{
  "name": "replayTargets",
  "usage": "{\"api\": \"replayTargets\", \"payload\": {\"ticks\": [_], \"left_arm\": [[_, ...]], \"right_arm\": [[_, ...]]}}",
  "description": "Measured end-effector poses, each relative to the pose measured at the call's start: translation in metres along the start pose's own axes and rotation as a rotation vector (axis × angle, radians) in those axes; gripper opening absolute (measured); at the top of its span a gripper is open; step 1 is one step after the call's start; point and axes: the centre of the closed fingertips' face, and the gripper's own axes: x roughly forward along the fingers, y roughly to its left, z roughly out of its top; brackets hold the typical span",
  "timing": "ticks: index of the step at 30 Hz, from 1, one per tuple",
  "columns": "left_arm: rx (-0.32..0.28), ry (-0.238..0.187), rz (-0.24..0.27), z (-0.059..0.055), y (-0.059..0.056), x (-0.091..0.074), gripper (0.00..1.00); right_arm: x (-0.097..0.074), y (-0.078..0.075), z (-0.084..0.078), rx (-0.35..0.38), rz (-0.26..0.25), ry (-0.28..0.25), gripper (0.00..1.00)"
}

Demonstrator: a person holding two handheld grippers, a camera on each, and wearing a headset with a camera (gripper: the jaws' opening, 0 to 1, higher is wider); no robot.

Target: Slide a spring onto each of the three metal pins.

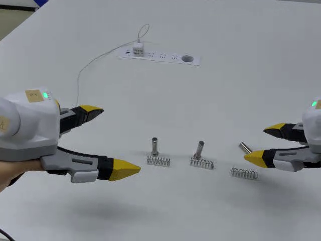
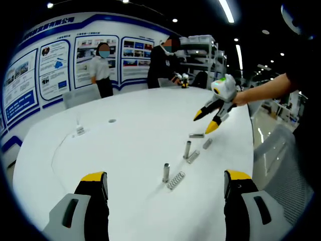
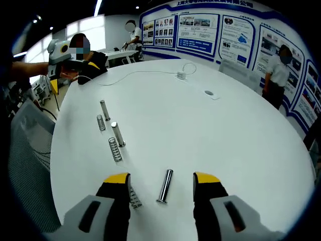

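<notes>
Evidently nothing is done yet: three springs (image 1: 158, 160) lie loose toward the desk's (image 1: 225, 90) near edge, each beside one of the pins (image 1: 155, 146), two upright, one flat. Left gripper (image 1: 118, 139) and right gripper (image 1: 256, 144) hover wide open, empty.

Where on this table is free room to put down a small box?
The table is bare between the power strip and the pins, and again on the near side of the springs. It is crowded in the row of pins and springs between the left gripper and right gripper.
</notes>
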Motion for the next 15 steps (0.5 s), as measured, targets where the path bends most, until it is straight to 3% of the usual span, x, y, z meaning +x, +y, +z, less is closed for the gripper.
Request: {"api": "replayTargets", "payload": {"ticks": [5, 10, 15], "left_arm": [[0.001, 0.019, 0.006, -0.005, 0.002, 0.000, 0.99], [-0.008, 0.014, 0.018, -0.004, 0.007, -0.004, 0.98], [-0.014, 0.010, 0.027, -0.005, 0.009, -0.004, 0.98]], "right_arm": [[0.014, 0.001, -0.006, 0.033, 0.012, 0.029, 0.44], [0.025, -0.005, -0.010, 0.054, -0.009, 0.061, 0.35], [0.033, -0.010, -0.012, 0.153, -0.021, 0.073, 0.30]]}}
